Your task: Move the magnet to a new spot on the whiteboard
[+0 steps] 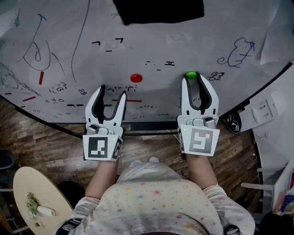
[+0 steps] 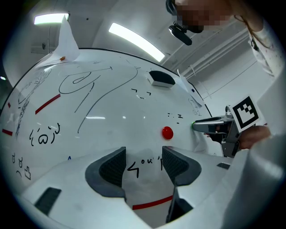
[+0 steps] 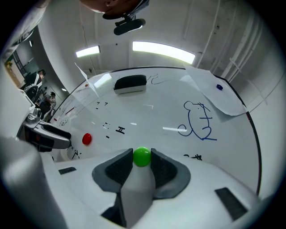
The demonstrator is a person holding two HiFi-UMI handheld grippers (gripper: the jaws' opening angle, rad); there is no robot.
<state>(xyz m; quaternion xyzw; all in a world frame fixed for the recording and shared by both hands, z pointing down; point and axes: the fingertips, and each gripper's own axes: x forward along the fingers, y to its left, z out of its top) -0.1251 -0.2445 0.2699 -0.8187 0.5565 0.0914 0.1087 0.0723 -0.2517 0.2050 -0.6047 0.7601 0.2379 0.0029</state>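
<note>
A green magnet (image 1: 190,75) (image 3: 142,157) sits on the whiteboard (image 1: 151,41), pinched at the tips of my right gripper (image 1: 193,78) (image 3: 142,152), which is shut on it. To its left a red magnet (image 1: 136,78) (image 2: 167,132) (image 3: 86,138) sticks to the board on its own. My left gripper (image 1: 112,92) (image 2: 143,156) stands open just below and left of the red magnet, with only scribbled board between its pads. The left gripper view shows the right gripper (image 2: 210,126) from the side, its tips against the board.
A black eraser (image 1: 158,10) (image 3: 130,83) clings to the board's top. A blue marker drawing (image 1: 236,53) and a taped paper sheet (image 1: 275,32) lie at the right. Below the board are wooden floor and a round table (image 1: 34,197).
</note>
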